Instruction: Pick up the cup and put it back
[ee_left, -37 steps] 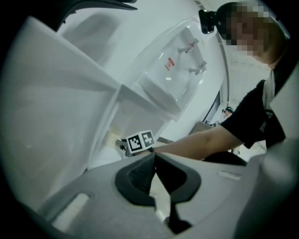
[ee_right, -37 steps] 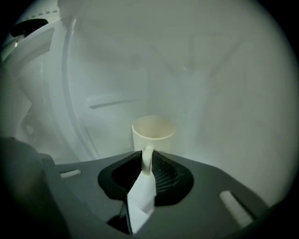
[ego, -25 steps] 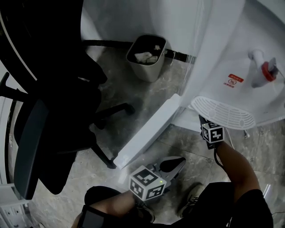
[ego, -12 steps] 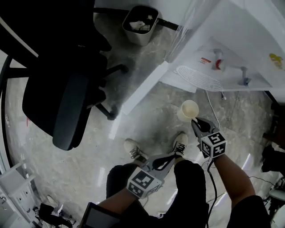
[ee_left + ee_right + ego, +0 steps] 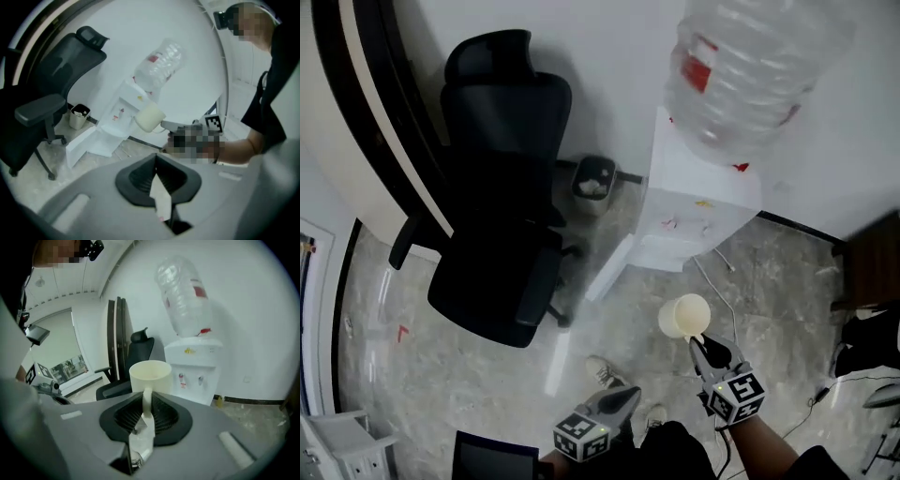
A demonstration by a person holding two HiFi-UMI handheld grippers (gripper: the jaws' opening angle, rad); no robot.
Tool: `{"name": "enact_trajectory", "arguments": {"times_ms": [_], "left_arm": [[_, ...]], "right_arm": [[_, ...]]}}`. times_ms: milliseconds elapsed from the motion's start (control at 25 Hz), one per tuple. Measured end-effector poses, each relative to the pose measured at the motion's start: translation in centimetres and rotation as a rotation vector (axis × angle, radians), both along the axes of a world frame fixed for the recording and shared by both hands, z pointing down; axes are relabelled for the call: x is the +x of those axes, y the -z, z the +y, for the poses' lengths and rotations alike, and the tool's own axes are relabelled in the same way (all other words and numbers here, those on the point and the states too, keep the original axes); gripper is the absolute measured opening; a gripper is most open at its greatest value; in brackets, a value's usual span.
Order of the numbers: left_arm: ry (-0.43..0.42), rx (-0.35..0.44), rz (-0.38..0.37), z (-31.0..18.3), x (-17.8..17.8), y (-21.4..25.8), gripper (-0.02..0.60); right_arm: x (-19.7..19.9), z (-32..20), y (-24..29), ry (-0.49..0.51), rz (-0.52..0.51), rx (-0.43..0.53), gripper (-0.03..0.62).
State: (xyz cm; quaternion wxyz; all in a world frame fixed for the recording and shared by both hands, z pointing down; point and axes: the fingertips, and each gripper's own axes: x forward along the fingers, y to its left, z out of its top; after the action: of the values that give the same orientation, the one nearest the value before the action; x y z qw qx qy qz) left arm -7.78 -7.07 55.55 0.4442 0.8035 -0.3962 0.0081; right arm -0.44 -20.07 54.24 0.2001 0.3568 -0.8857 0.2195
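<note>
One cream cup [image 5: 684, 316], handle clamped in the right gripper [image 5: 701, 343] — left gripper [image 5: 630, 394] closed, empty — before one water dispenser [image 5: 698, 206].

The left gripper [image 5: 158, 180] has its jaws pressed together, nothing between them. Beyond it, the right gripper [image 5: 165, 125] holds a cream cup [image 5: 149, 117] by the handle, in front of the water dispenser [image 5: 123, 112]. A black chair [image 5: 51, 93] stands at left.

- Black office chair [image 5: 502, 187]: stood on the marbled floor [image 5: 441, 375], close to the wall.
- Waste bin [image 5: 593, 185]: stood at the floor's edge by the wall, between chair and water dispenser [image 5: 698, 211]; held pale scraps.
- Clear bottle [image 5: 750, 70]: sat inverted atop the dispenser.
- White panel [image 5: 609, 269]: lay on the floor at the dispenser's foot.
</note>
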Motion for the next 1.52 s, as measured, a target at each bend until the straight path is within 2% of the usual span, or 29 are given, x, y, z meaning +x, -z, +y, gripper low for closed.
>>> {"name": "enact_trajectory", "arguments": {"times_ms": [160,360,520,640,720,960,1160,1400,1520], "left_arm": [[0.088,0.077,-0.012,5.0,0.2,6.8,0.005],[0.196,0.151,-0.03,12.7,4.0,11.7,0.005],[0.2,0.184,-0.069,17.5,6.8,14.9,0.005],[0.19,0.235,-0.134,20.0,7.0,17.5,0.005],[0.178,0.263,-0.149,21.2,7.1,18.7,0.005],[0.094,0.308,-0.119,22.7,6.9,20.7,0.005],[0.025,0.322,-0.127,25.0,3.6,21.2,0.005],[-0.028,0.332,-0.08,27.5,0.0,20.7,0.006],[-0.046,0.308,-0.095,27.9,-0.6,20.2,0.005]], "right_arm": [[2.5,5.1,8.2,-0.053,-0.096,0.086,0.057],[7.4,14.9,13.9,0.019,-0.15,0.162,0.057],[10.3,22.3,16.1,0.07,-0.163,0.152,0.055],[11.8,26.7,18.2,0.075,-0.177,0.171,0.054],[12.3,28.9,19.3,0.057,-0.194,0.182,0.054],[11.9,32.1,21.7,-0.061,-0.24,0.224,0.054],[9.1,34.5,22.8,-0.161,-0.256,0.237,0.054],[4.7,38.0,23.9,-0.202,-0.212,0.263,0.054],[3.5,39.3,23.6,-0.227,-0.198,0.257,0.054]]}}
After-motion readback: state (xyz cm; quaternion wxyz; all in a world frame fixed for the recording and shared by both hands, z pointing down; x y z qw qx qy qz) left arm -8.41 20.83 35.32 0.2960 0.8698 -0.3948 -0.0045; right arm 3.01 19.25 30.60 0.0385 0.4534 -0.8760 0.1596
